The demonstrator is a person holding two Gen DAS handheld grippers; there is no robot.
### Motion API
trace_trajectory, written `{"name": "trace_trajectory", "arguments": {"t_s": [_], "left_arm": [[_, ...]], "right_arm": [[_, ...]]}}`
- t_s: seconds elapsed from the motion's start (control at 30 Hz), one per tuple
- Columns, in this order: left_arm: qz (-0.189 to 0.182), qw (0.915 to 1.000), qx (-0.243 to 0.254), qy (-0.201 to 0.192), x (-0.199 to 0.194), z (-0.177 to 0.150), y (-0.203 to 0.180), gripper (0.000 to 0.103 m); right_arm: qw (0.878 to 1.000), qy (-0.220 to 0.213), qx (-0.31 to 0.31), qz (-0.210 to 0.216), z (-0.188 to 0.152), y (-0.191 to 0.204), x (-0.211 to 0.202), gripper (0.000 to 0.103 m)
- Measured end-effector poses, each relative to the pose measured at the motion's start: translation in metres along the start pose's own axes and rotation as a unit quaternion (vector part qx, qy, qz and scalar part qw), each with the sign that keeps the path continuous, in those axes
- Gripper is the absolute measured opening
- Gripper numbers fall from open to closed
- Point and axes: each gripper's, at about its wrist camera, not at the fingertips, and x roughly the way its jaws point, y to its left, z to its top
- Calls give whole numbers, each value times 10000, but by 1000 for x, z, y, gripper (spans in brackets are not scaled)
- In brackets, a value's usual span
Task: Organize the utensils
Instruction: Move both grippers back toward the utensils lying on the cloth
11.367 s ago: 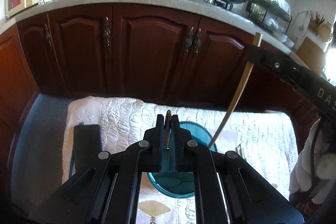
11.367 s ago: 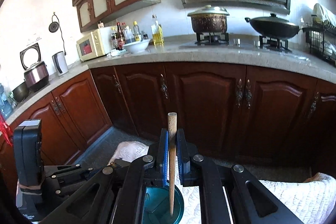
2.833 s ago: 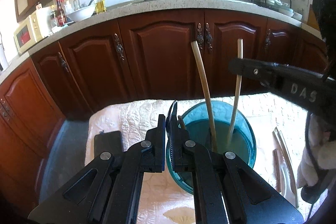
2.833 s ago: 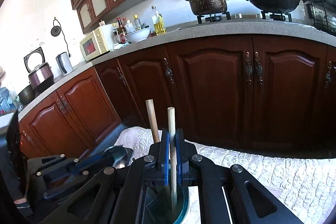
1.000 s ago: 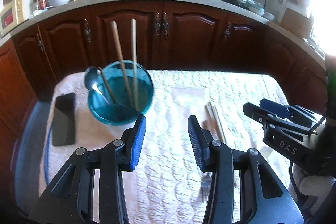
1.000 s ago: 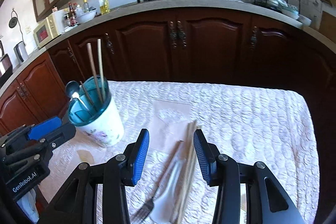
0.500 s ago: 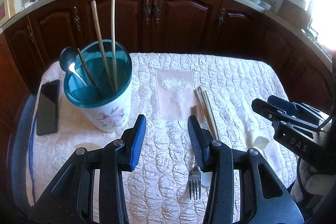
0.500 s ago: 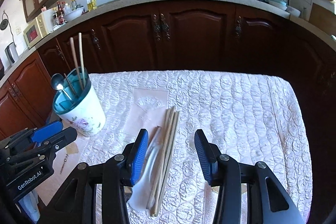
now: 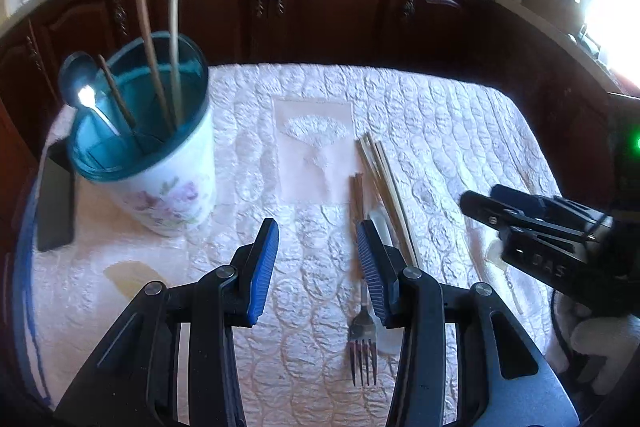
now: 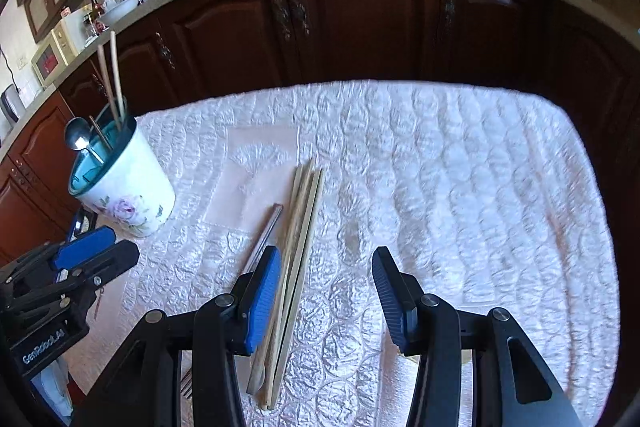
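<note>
Chopsticks (image 10: 298, 227) and fork (image 9: 362, 335) flat on quilted cloth (image 10: 440, 167), both grippers' jaws wide, empty.

Both wrist views look down along their tongs from close above the table (image 9: 440, 115), sharing the chopsticks (image 10: 302, 211), seemingly.

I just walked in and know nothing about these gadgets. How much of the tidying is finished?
Partly done. The flowered cup already holds a spoon and a few wooden sticks. Nothing is in hand: the left tool and right tool are both open and empty. Still lying on the white cloth are a bundle of chopsticks and a fork.
</note>
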Motion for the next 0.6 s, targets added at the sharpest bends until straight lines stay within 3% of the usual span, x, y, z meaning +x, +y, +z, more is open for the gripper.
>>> {"name": "trace_trajectory", "arguments": {"t_s": [0.2, 0.4, 0.6], "left_arm": [[-95, 9997, 44, 211, 18, -3, -1, 40], [-130, 9993, -4, 361, 33, -4, 1, 40], [-52, 9992, -26, 397, 39, -3, 6, 40]], "right_arm": [[9992, 344, 47, 186, 0, -6, 33, 45], [9969, 513, 257, 533, 14, -10, 56, 34], [9960, 620, 161, 618, 27, -3, 70, 32]]}}
